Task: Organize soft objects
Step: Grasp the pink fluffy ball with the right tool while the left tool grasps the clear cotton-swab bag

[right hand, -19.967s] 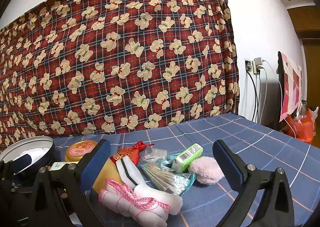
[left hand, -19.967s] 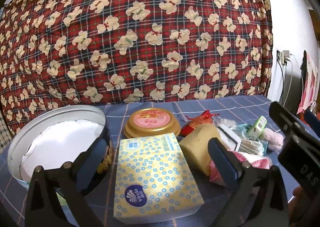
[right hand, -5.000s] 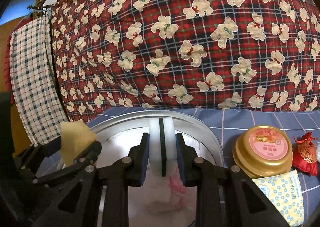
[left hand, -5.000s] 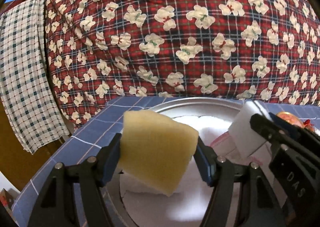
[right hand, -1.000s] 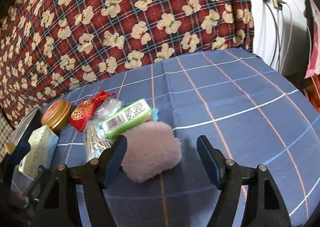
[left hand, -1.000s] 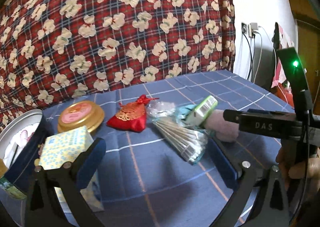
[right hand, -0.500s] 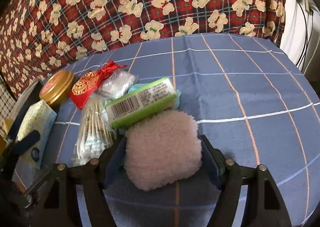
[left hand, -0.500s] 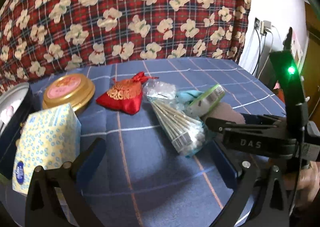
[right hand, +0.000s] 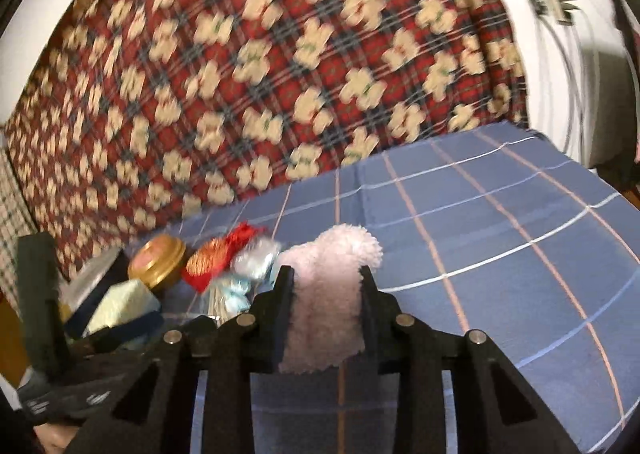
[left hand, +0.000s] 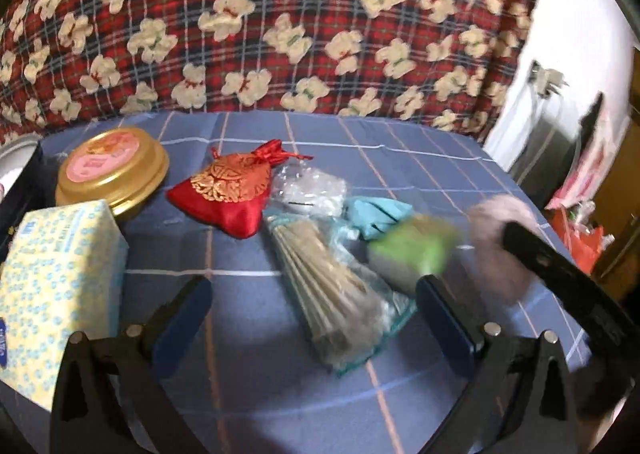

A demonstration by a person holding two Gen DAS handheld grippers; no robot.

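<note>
Fluffy pink pad (right hand: 326, 310) sits clamped in the right hand-held gripper (right hand: 326, 280); left hand-held gripper (left hand: 312, 314), fingers apart, hovers over cotton swabs (left hand: 328, 290) at 6 o'clock.

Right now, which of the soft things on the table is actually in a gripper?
The pink fluffy puff, squeezed in the right gripper. The red pouch lies untouched; the left gripper is open.

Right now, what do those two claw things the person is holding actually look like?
Both are black two-finger tongs. The left gripper has angular black arms with silver rivets and dark blue pads on its fingertips. The right gripper has the same black frame with silver rivets. Its side, seen from the left camera, carries pale lettering too blurred to read.
</note>
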